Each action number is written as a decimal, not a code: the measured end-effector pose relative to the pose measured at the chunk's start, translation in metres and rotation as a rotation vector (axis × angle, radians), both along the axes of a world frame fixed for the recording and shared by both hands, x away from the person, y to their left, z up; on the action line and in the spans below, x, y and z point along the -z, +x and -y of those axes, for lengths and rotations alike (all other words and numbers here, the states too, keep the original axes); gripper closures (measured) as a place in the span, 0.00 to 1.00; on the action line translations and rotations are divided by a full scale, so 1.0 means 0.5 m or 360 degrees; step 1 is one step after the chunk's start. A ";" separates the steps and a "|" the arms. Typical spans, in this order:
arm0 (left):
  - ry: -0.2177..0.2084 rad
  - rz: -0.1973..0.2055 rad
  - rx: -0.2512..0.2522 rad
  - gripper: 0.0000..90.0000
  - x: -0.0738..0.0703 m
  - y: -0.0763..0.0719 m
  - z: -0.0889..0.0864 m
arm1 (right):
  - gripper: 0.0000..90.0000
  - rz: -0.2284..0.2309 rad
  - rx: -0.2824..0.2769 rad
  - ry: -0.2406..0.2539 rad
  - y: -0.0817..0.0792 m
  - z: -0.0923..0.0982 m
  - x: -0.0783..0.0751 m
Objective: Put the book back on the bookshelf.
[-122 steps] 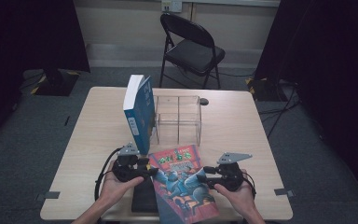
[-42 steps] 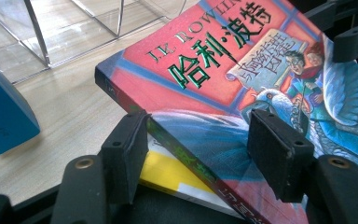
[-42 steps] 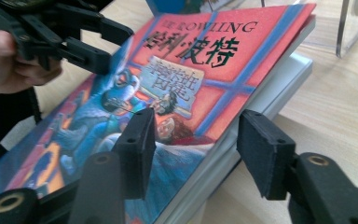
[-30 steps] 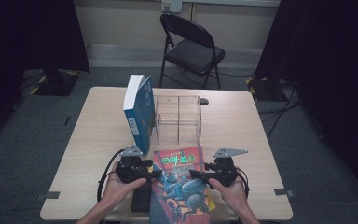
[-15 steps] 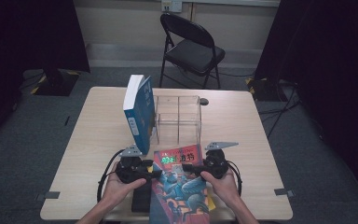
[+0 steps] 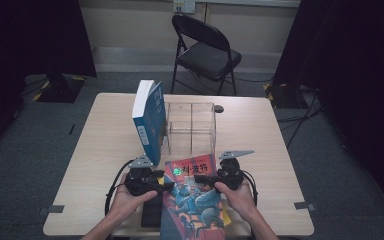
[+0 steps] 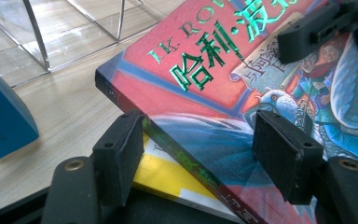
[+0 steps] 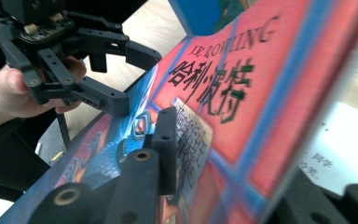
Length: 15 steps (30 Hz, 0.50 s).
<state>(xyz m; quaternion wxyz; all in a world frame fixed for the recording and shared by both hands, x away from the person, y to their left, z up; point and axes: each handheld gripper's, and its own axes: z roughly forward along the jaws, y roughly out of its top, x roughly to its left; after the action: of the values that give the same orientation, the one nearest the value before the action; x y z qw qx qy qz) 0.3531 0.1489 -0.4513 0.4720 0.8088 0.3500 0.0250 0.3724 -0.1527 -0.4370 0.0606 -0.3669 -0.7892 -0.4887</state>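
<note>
A paperback with a red and blue picture cover [image 6: 192, 200] lies near the table's front edge, on top of a yellow book [image 7: 168, 179]. My left gripper [image 6: 166, 186] straddles its spine side. Its pads [image 7: 116, 156] stand apart from the book, and the jaws have just been opening. My right gripper [image 6: 201, 179] comes in from the book's right edge. Its jaws have just been closing, and one pad [image 8: 167, 147] lies on the raised front cover [image 8: 242, 93] with the other jaw under it. A white page [image 8: 340, 154] shows beneath the cover.
A thick blue book [image 6: 149, 122] stands upright against a clear acrylic box [image 6: 192, 125] mid-table. A black flat thing [image 6: 152, 212] lies under the books. A small dark object [image 6: 219, 108] sits behind the box. A folding chair [image 6: 205, 50] stands beyond the table [image 6: 100, 140].
My right gripper has slid left onto the book's right edge, and its jaws have narrowed around the cover. The left hand has kept its place.
</note>
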 end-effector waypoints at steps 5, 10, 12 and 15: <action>0.0002 0.0012 -0.0021 0.35 0.000 0.000 -0.002 | 0.88 0.0020 -0.0005 0.0023 -0.003 0.002 -0.005; -0.0032 -0.0028 -0.0045 0.35 0.000 0.004 -0.011 | 0.90 0.0067 -0.0001 0.0040 -0.011 0.000 -0.015; -0.0048 -0.0036 -0.0048 0.35 0.000 0.004 -0.012 | 0.91 0.0069 0.0003 0.0045 -0.013 -0.001 -0.017; -0.0066 -0.0049 -0.0037 0.34 0.000 0.005 -0.013 | 0.91 0.0090 0.0006 0.0049 -0.016 -0.001 -0.021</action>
<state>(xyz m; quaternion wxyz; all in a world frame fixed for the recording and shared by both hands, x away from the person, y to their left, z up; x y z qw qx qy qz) 0.3558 0.1553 -0.4515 0.4828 0.7950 0.3672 0.0107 0.3645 -0.1522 -0.4266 0.0430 -0.3536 -0.7823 -0.5111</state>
